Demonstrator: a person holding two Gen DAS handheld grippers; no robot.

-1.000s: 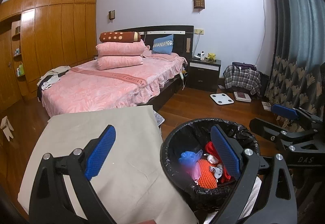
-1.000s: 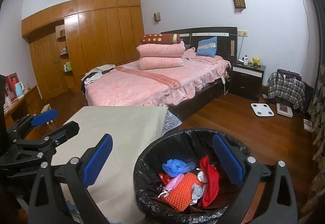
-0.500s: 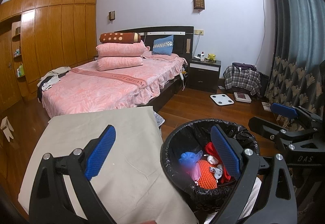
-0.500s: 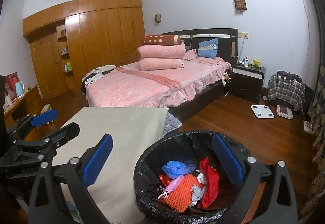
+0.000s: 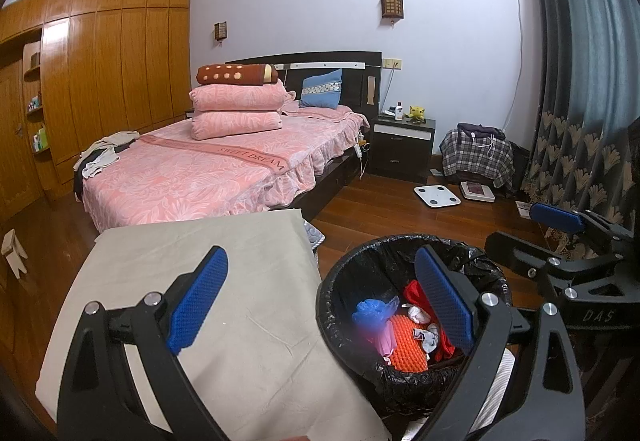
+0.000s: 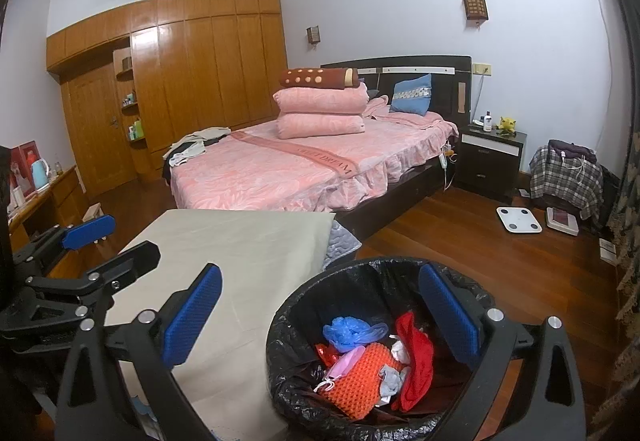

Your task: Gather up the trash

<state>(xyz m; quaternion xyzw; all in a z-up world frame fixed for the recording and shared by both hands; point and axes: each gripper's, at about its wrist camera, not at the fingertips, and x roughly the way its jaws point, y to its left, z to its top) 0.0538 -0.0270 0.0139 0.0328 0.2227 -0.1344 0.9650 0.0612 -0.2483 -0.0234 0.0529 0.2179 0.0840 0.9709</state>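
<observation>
Honestly, almost nothing has changed over the last second: the trash bin [image 6: 376, 353], black-lined, sits on the floor beside the cloth-covered table [image 6: 248, 253], holding a blue bag [image 6: 352, 333], an orange knit piece [image 6: 356, 381] and red scraps. I hold my left gripper [image 5: 320, 305] and right gripper [image 6: 320, 317] wide, both empty. The bare tabletop suggests collecting is done.

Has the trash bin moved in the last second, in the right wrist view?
No. The trash bin keeps its place beside the grey cloth-covered table; the bed sits slightly lower in the frame, so only the camera tilted.
</observation>
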